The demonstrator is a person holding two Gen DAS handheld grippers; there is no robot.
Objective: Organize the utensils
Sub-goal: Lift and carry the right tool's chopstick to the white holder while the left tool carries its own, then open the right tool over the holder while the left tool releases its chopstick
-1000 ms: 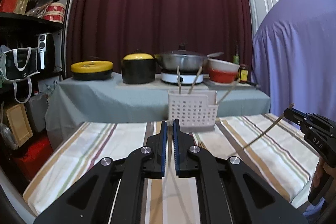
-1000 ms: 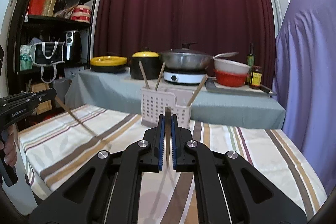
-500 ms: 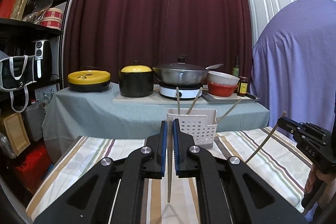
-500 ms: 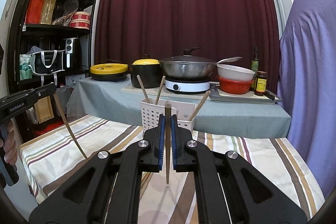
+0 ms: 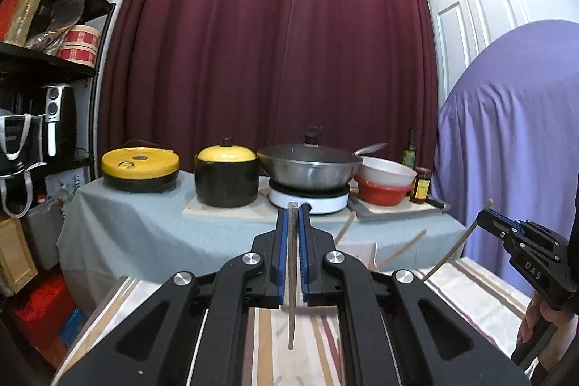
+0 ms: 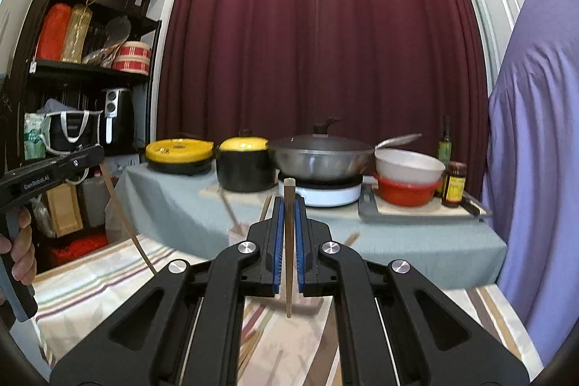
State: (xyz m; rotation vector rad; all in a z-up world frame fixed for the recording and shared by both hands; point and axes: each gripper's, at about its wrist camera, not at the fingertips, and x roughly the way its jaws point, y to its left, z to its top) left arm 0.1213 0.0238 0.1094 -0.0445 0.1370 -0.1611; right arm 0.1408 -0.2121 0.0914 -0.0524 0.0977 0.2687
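Both grippers clamped on one chopstick each, held above the striped cloth.

Your left gripper [image 5: 293, 216] is closed on a chopstick [image 5: 291, 277]; the stick runs upright btwn the blue pads, top end poking just past the fingertips, lower end hanging free over the striped tablecloth [image 5: 481, 292]. Your right gripper [image 6: 288, 205] grips a 2nd chopstick [image 6: 288, 248] the same way, tip hanging over the cloth. The white utensil holder [image 5: 358, 252] sits on the cloth ahead, mostly hidden behind the left gripper's fingers, w/ more chopsticks [image 5: 401, 250] leaning out of it. Behind it, a grey-covered table [image 5: 137, 227] carries a wok [image 5: 309, 165], a yellow-lidded pot [image 5: 226, 176] and stacked bowls [image 5: 385, 179]. Your hand [image 6: 20, 248] shows at the left edge of the right wrist view.
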